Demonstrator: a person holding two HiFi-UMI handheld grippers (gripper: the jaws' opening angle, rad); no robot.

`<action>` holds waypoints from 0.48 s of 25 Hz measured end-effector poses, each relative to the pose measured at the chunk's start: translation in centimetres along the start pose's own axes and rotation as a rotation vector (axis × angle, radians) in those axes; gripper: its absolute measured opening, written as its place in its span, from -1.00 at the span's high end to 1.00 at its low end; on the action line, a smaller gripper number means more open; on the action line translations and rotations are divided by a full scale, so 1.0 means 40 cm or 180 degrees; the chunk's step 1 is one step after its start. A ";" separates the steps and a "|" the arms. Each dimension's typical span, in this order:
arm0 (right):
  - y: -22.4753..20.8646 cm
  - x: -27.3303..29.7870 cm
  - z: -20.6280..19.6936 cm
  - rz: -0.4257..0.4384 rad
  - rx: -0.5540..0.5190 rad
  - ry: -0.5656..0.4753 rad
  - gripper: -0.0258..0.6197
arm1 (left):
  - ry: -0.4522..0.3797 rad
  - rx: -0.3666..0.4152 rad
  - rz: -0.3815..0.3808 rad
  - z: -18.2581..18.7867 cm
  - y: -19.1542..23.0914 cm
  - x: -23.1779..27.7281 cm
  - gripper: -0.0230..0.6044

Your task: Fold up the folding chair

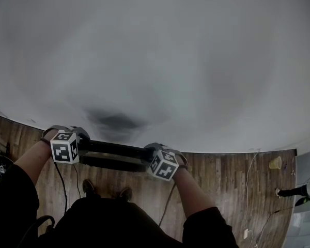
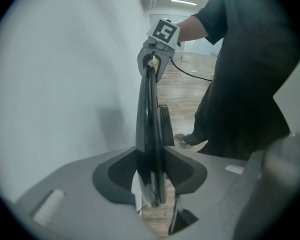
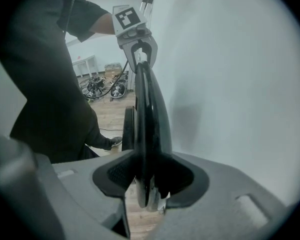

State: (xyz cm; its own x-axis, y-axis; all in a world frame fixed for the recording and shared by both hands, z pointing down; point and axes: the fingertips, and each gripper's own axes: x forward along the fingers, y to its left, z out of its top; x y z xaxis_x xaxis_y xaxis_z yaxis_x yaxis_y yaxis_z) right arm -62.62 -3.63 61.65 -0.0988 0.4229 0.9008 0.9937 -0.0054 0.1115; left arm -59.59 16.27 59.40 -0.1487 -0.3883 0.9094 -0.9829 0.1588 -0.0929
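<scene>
Folding chair (image 1: pixel 113 156) is already flat, upright on edge just before the white wall (image 1: pixel 155 61), its black top rim running between both hands. I cannot tell whether it touches the wall.

At the rim's left end, the left gripper (image 2: pixel 152 184) has its jaws spread around the rim, pads beside it and apparently not clamping. At the right end, the right gripper (image 3: pixel 150 184) stands likewise, jaws apart with the rim between them.

With neither gripper pinching, the chair seems to rest on its own balance. If it is not leaning securely, it could tip back toward the person's shoes (image 1: pixel 106 190) or slide out along the wooden floor (image 1: pixel 222 174).
</scene>
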 end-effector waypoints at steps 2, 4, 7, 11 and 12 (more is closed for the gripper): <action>-0.012 0.005 -0.003 -0.0098 0.0013 0.0034 0.41 | 0.0017 -0.0007 0.0074 -0.004 0.011 0.001 0.40; -0.028 0.009 -0.006 -0.0204 0.0058 0.0057 0.39 | 0.0030 -0.0020 0.0169 -0.005 0.026 0.001 0.40; -0.051 0.014 -0.006 -0.0362 0.0179 0.0078 0.35 | 0.0033 -0.0060 0.0325 -0.011 0.047 -0.004 0.39; -0.079 0.020 -0.006 -0.0486 0.0299 0.0106 0.34 | 0.0013 -0.0139 0.0473 -0.016 0.072 -0.007 0.41; -0.087 0.020 -0.006 -0.0517 0.0320 0.0112 0.33 | 0.0013 -0.0157 0.0510 -0.016 0.079 -0.008 0.41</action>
State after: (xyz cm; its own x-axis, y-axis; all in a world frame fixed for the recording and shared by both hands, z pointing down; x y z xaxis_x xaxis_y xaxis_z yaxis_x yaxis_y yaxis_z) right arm -66.16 -3.50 62.09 -0.2582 0.3789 0.8887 0.9646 0.1516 0.2156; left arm -62.58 17.46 59.08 -0.3027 -0.3508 0.8862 -0.9401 0.2627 -0.2171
